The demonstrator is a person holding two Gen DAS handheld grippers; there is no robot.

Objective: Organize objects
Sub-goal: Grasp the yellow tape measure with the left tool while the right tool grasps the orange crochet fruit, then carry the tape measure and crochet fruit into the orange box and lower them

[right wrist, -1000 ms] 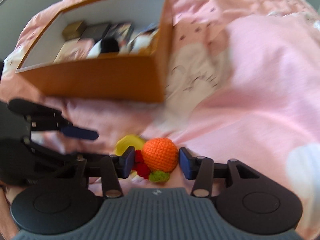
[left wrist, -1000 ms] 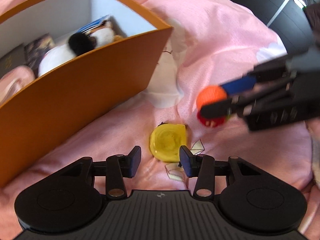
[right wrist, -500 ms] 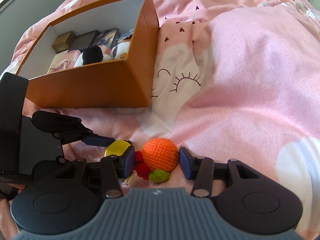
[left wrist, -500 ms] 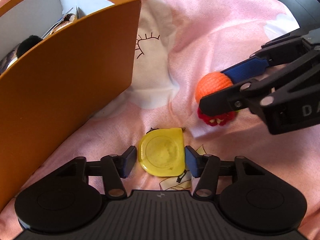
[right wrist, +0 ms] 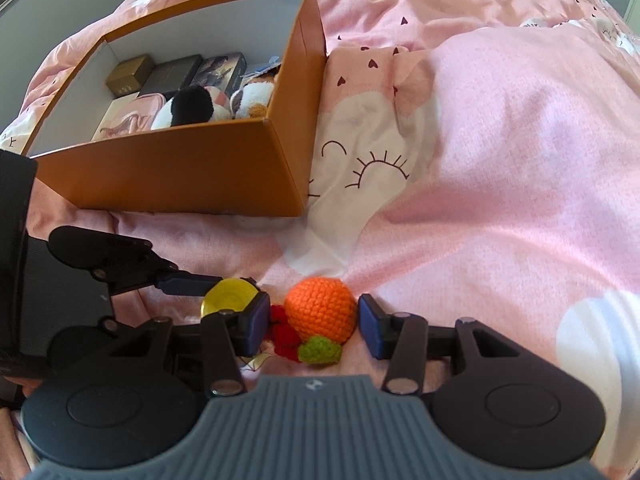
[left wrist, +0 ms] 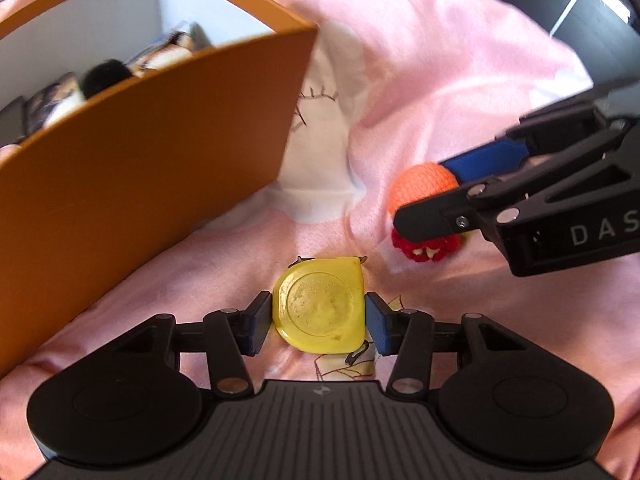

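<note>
While the orange box (right wrist: pixel 192 176) sits open on the pink bed (right wrist: pixel 500 160), two loose things lie just in front of it, likely waiting to be packed. The yellow tape measure (left wrist: pixel 322 310) lies between the pads of the left hand-held gripper (left wrist: pixel 318 322), which seem to touch its sides. Beside it, the crochet orange toy (right wrist: pixel 322 314) lies inside the right hand-held gripper (right wrist: pixel 314 326), jaws apart.
</note>
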